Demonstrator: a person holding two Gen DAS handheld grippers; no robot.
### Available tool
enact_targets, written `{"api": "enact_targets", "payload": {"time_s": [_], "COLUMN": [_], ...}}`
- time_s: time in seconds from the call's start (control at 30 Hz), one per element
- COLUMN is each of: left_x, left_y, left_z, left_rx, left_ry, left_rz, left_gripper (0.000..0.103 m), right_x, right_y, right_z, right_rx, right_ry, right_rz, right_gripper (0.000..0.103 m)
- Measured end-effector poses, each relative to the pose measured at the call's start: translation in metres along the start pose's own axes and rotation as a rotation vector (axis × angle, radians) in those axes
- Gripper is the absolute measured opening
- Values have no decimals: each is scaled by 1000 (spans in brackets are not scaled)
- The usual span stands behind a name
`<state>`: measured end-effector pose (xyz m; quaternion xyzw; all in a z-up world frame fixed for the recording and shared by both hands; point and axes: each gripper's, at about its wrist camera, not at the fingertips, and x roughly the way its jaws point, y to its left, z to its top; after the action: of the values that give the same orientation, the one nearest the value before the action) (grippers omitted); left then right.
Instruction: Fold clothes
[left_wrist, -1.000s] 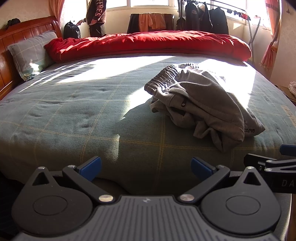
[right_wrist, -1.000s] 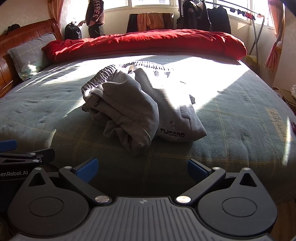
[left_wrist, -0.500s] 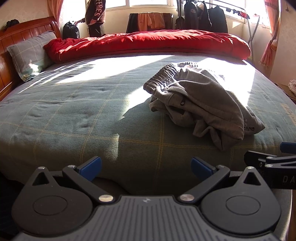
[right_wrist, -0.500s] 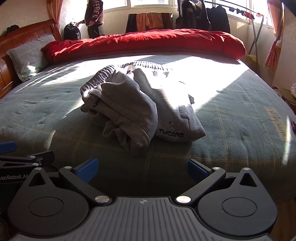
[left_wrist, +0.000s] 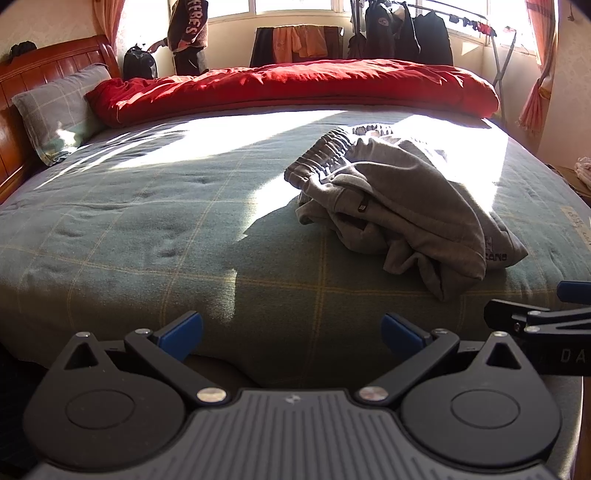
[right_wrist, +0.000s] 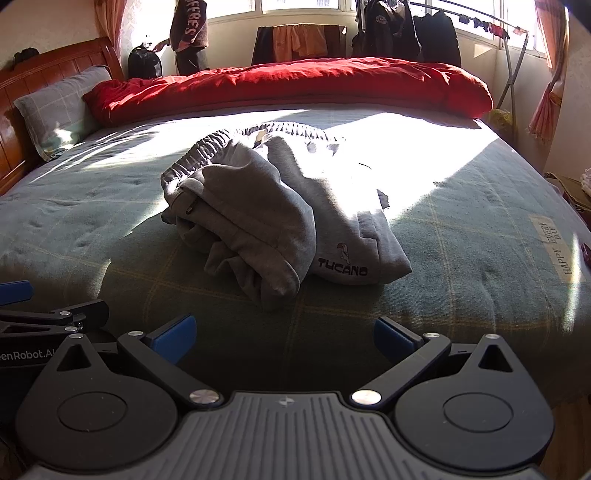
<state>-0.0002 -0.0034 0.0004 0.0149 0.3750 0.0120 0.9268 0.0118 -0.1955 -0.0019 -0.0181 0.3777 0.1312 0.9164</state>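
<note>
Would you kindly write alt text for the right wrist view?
Crumpled grey sweatpants lie on a green plaid bed, partly in sunlight. The open right gripper hovers at the near edge, holding nothing. A red duvet lies along the far side.

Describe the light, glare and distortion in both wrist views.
Left wrist view: hard window sunlight burns a band of the green bedspread to white behind the grey sweatpants, which cast a dark shadow to their left; fisheye bends the bed edge. Right wrist view: the same glare washes out the sweatpants' far side and the bedspread beyond; the printed logo stays sharp.
</note>
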Motion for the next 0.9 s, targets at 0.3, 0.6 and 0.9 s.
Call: {"api": "enact_targets", "payload": {"time_s": [0.3, 0.6, 0.9], "left_x": [0, -2, -3], "left_y": [0, 1, 0], "left_z": [1, 0, -1], "left_rx": [-1, -7, -6], "left_ry": [-3, -9, -12], "left_rz": [-3, -1, -1], "left_gripper": [103, 103, 103], "right_x": [0, 0, -1], "right_y": [1, 0, 1], "right_z": [0, 0, -1], "right_rx": [-2, 3, 1], "right_ry": [2, 2, -2], "right_rz": [0, -2, -2], "right_gripper": [103, 103, 103]}}
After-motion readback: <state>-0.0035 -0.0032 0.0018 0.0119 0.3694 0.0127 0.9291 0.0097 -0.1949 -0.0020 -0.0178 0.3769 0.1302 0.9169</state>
